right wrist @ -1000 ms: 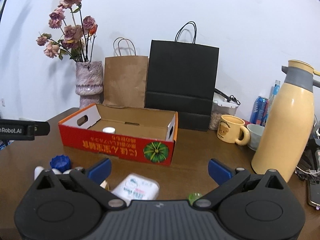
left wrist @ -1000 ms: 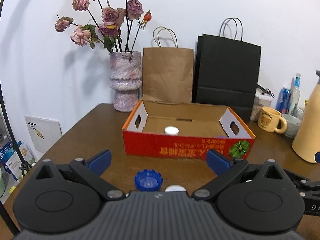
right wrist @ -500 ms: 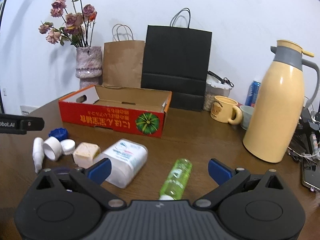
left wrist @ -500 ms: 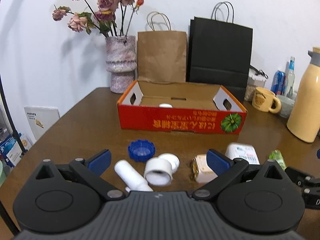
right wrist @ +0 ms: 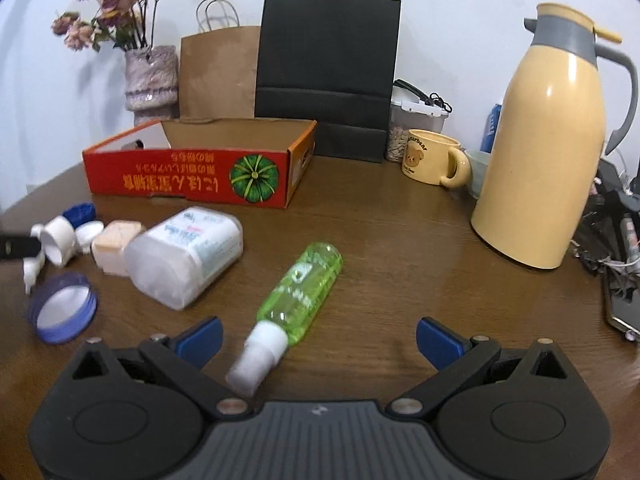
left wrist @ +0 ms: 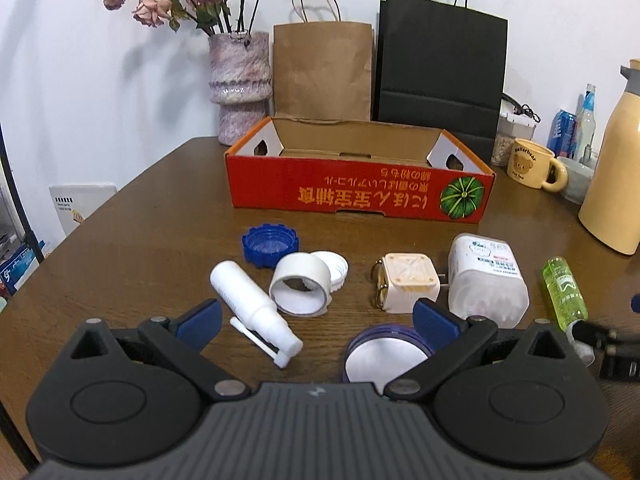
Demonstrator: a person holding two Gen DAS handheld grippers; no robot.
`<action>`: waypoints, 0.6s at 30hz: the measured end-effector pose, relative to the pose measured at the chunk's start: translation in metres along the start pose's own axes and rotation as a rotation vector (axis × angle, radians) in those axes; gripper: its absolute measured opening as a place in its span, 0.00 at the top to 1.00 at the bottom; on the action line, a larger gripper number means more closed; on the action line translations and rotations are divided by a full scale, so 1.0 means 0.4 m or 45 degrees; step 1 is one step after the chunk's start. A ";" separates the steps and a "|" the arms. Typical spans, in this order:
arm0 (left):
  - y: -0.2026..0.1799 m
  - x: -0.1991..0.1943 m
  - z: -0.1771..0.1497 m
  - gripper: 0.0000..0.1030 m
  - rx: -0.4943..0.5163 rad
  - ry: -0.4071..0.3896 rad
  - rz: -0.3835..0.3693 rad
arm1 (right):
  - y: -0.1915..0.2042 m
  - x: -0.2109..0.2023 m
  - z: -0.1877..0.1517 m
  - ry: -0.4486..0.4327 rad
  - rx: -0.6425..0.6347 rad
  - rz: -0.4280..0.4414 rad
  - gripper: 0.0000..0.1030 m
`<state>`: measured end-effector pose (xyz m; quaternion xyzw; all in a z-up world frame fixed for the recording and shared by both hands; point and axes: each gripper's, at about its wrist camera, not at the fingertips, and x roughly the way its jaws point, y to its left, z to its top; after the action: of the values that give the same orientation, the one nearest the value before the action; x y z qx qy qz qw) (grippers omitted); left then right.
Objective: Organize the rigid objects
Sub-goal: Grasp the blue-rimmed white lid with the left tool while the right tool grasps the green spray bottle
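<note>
Both tools hang above the brown worktop [left wrist: 152, 216] with nothing in them; the left tool [left wrist: 316, 322] has its fingers spread wide apart, and the right tool [right wrist: 318, 338] likewise stands wide apart; scattered loose on the worktop in front of the red cardboard box [left wrist: 360, 196] are a blue cap [left wrist: 270, 245], a white ring [left wrist: 300, 289] lying against a small white lid [left wrist: 336, 266], a white spray bottle [left wrist: 254, 308] on its side, a cream square block [left wrist: 408, 282], a frosted white container [left wrist: 486, 280] on its side just beside the block, and a purple-rimmed lid [left wrist: 384, 356] nearest the left tool; the green bottle [right wrist: 304, 284] lies on its side, its white cap toward the right tool; a yellow thermos [right wrist: 548, 140] and a mug [right wrist: 434, 162] stand to the right, well apart from the loose things.
</note>
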<state>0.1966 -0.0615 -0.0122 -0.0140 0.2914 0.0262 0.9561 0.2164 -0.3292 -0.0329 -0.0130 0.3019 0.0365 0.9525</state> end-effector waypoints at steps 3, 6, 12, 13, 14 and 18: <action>-0.007 0.007 -0.003 0.00 -0.001 0.007 0.010 | -0.004 0.035 0.017 0.003 0.029 0.000 0.00; -0.013 0.014 -0.003 0.00 -0.002 0.009 0.022 | -0.004 0.081 0.030 0.017 0.044 -0.050 0.02; -0.028 0.029 -0.002 0.00 0.002 0.017 0.027 | -0.010 0.133 0.025 0.093 0.103 0.000 0.20; -0.030 0.031 -0.002 0.00 0.002 0.017 0.026 | -0.010 0.133 0.023 0.085 0.106 0.003 0.22; -0.032 0.032 -0.002 0.00 0.003 0.020 0.026 | -0.009 0.132 0.022 0.080 0.104 -0.004 0.27; -0.038 0.035 -0.002 0.00 0.006 0.024 0.026 | -0.003 0.121 0.014 0.048 0.087 0.017 0.57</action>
<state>0.2089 -0.0760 -0.0204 -0.0092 0.3006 0.0350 0.9531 0.2592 -0.3273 -0.0560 0.0208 0.3212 0.0321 0.9462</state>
